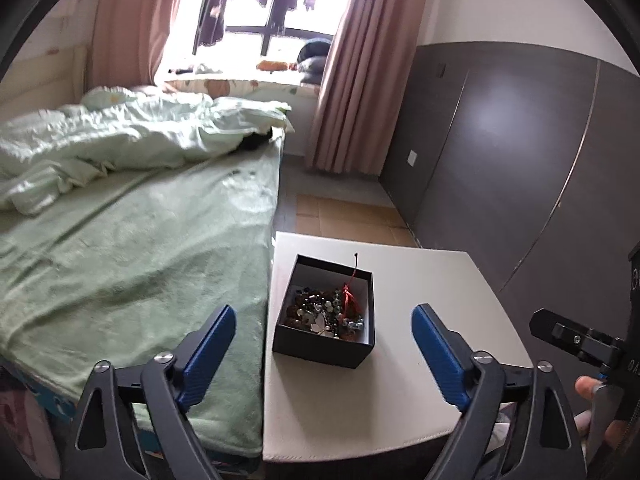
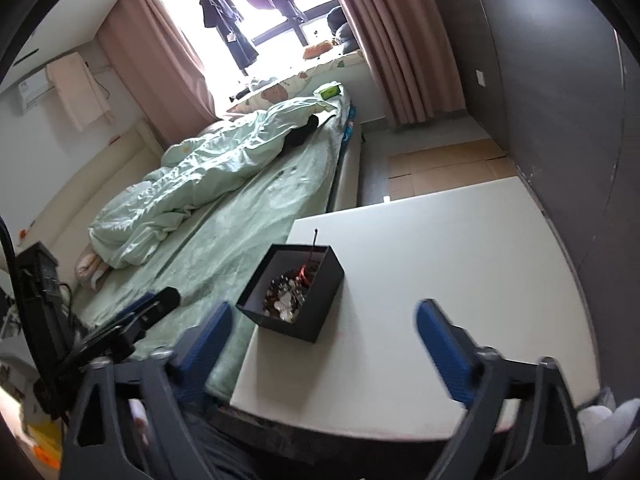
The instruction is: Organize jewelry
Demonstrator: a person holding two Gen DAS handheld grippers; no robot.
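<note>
Two grippers, left (image 1: 322, 354) and right (image 2: 324, 344), jaws spread, black jewelry box (image 1: 326, 346) on white table (image 1: 420, 312), bed (image 1: 140, 240) alongside.

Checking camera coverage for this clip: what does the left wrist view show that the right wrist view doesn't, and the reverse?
Only the left wrist view shows the person's fingers gripping the other handle at the right edge, plus the left claw, open.

Only the right wrist view shows the air conditioner on the left wall, a pale cloth hanging beside it, and the right claw, open.

Both show the black jewelry box of tangled beads on the white table, the green bed and pink curtains.
</note>
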